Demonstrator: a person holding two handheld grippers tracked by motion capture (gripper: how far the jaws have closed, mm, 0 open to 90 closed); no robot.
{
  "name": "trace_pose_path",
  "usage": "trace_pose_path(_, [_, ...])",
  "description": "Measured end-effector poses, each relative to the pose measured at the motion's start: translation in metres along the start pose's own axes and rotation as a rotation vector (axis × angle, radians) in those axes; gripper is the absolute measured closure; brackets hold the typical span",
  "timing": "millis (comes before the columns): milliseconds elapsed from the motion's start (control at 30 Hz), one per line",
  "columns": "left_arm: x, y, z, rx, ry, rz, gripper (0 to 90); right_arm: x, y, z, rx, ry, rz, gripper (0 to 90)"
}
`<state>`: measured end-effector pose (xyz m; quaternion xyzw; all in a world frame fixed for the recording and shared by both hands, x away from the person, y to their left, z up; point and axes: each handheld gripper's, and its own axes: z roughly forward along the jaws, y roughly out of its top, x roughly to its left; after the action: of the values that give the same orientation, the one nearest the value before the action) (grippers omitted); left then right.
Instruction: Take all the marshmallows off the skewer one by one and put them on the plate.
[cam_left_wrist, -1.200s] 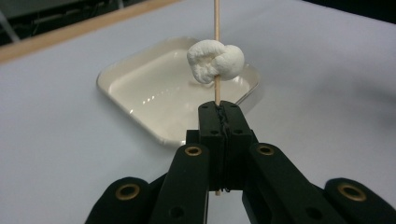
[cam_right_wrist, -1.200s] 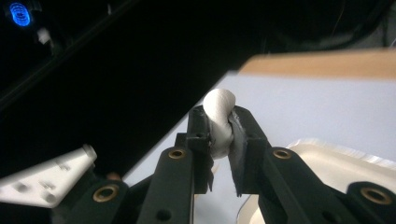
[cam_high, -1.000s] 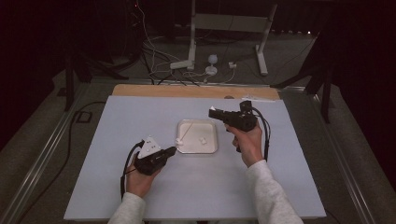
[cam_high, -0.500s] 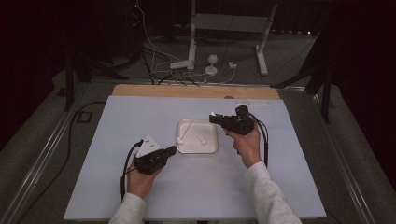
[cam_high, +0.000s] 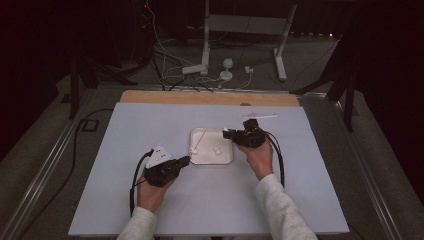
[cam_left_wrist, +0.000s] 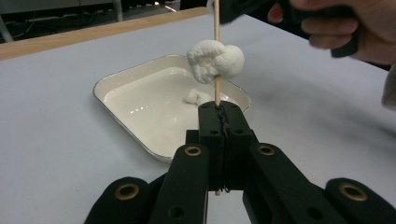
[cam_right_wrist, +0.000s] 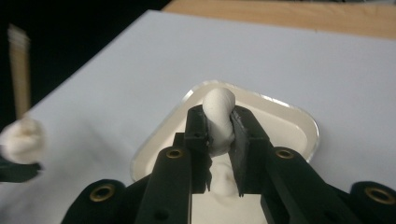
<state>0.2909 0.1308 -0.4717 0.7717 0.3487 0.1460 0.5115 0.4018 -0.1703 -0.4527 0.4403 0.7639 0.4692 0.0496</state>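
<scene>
Between the right claw's (cam_right_wrist: 219, 140) pressed pads sits a white marshmallow (cam_right_wrist: 219, 119), pinched just above the cream tray (cam_high: 200, 159); since a second ago this claw has sunk toward the tray. Left of it, the left claw (cam_left_wrist: 219, 116) stays put, clamped shut on a wooden skewer (cam_left_wrist: 216, 28) standing upright, a second marshmallow (cam_left_wrist: 215, 59) threaded just above its tips. No writing is legible on the table (cam_high: 125, 130).

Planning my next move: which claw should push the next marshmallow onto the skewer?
Right. The right claw already pinches a marshmallow, while the left claw is clamped on the skewer.
</scene>
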Motion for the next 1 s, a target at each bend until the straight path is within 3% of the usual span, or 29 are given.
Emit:
trace_pose_path(133, [0.001, 0.000, 0.000, 0.002, 0.003, -0.006, 90.0, -0.004, -0.005, 0.011, 0.039, -0.020, 0.007, 75.0])
trace_pose_path(300, [0.002, 0.000, 0.000, 0.001, 0.007, -0.007, 90.0, -0.008, -0.009, 0.019, 0.041, -0.076, 0.011, 30.2])
trace_pose_path(433, [0.003, 0.000, 0.000, 0.002, 0.013, -0.012, 90.0, -0.007, -0.010, 0.016, 0.032, -0.053, 0.019, 16.4])
trace_pose_path(667, [0.003, 0.000, 0.000, 0.001, 0.019, -0.014, 90.0, 0.002, -0.007, 0.007, 0.007, 0.010, 0.023, 14.7])
trace_pose_path(1000, [0.004, 0.000, 0.000, -0.004, 0.030, -0.021, 90.0, 0.023, -0.009, 0.004, 0.013, 0.093, -0.003, 14.6])
